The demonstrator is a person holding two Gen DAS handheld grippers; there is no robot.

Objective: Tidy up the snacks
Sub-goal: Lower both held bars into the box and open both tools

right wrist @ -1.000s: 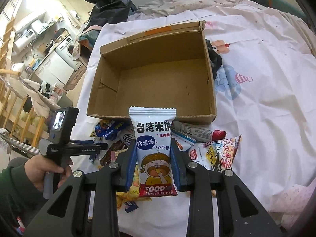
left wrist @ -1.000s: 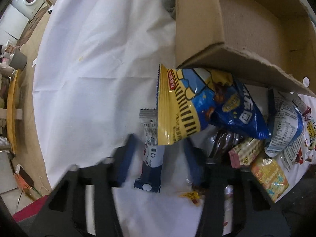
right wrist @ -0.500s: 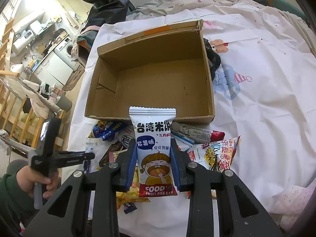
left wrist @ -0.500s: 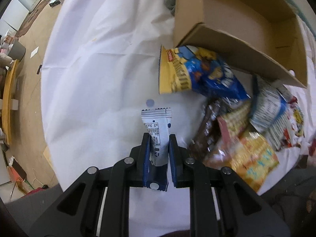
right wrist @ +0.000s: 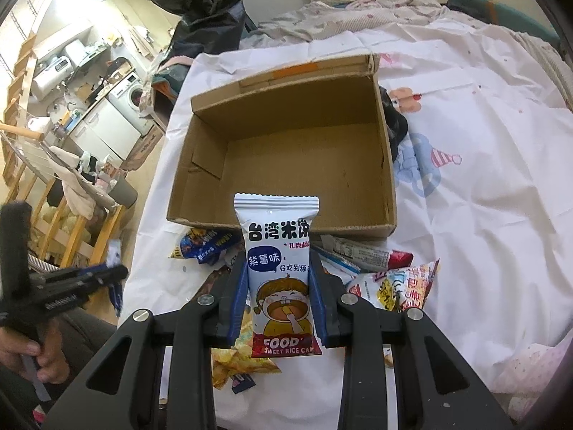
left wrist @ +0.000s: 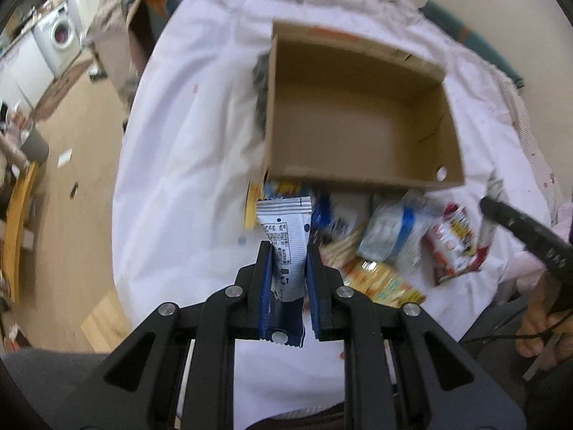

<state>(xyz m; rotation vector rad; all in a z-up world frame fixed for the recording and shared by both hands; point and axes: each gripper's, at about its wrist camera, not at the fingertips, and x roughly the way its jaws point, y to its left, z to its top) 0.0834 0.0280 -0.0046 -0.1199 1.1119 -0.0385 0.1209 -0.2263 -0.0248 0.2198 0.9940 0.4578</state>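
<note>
We grip a snack in each gripper: the left gripper (left wrist: 287,265) clamps a white-and-blue packet (left wrist: 285,247), the right gripper (right wrist: 278,279) a rice cake (right wrist: 278,272), the empty box (right wrist: 286,165) just beyond both fingertips.

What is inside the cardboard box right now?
Nothing shows inside the cardboard box: both wrist views give only its bare brown floor and walls. In the right wrist view, the held rice cake packet covers a strip of the near wall. The other snacks lie outside, in front of it.
</note>
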